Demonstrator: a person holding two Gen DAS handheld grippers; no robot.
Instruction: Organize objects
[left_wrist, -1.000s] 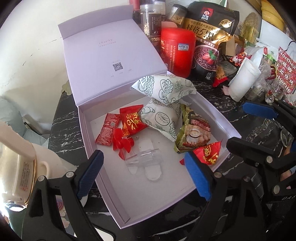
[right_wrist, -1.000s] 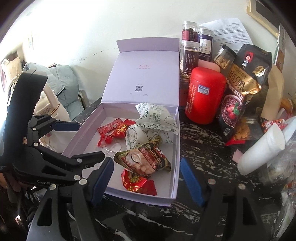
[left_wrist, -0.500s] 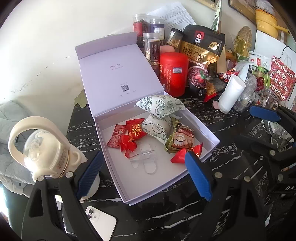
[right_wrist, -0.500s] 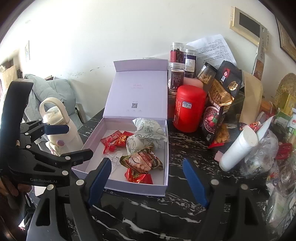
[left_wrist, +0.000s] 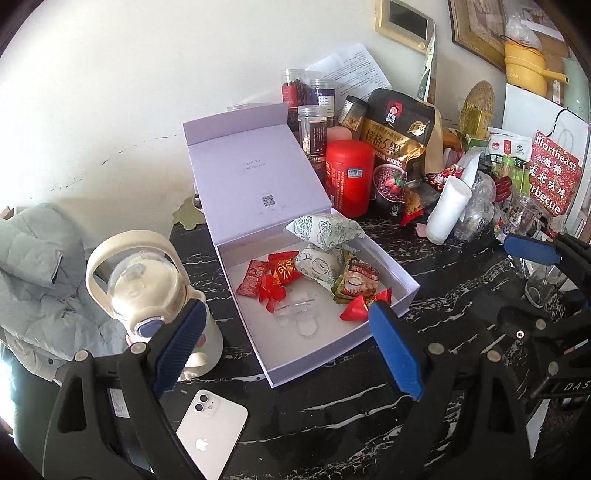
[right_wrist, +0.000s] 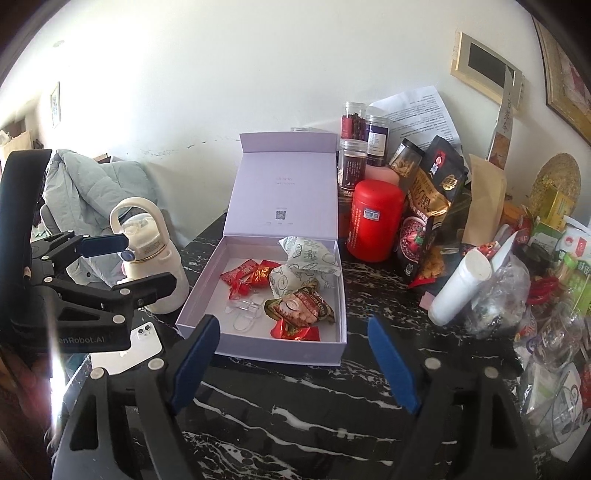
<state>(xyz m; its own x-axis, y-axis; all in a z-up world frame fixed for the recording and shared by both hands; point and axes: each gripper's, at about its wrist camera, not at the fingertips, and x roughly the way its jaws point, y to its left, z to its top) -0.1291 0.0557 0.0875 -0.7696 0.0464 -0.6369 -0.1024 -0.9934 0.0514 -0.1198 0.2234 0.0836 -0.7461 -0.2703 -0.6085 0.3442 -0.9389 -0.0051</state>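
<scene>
An open lilac gift box (left_wrist: 325, 354) (right_wrist: 280, 349) stands on the black marble table with its lid up. Inside lie red candy packets (left_wrist: 282, 269) (right_wrist: 258, 275), two white patterned pouches (left_wrist: 325, 229) (right_wrist: 308, 253), a green-brown snack packet (left_wrist: 356, 282) (right_wrist: 301, 306), a red wrapped sweet (left_wrist: 364, 304) (right_wrist: 295, 332) and a clear plastic clip (left_wrist: 299, 314) (right_wrist: 245, 314). My left gripper (left_wrist: 286, 352) is open and empty, held back from the box's near edge. My right gripper (right_wrist: 293, 363) is open and empty in front of the box.
A cream bottle (left_wrist: 155, 291) (right_wrist: 151, 258) and a white phone (left_wrist: 212, 432) (right_wrist: 127, 350) sit left of the box. A red canister (left_wrist: 349, 177) (right_wrist: 375, 219), jars, an oat bag (left_wrist: 400, 147), a white cup stack (right_wrist: 460, 290) and a glass (left_wrist: 541, 284) crowd the right.
Both grippers have pulled back and up from the box, so more of the table shows. The box's contents have not moved. Both stay open.
</scene>
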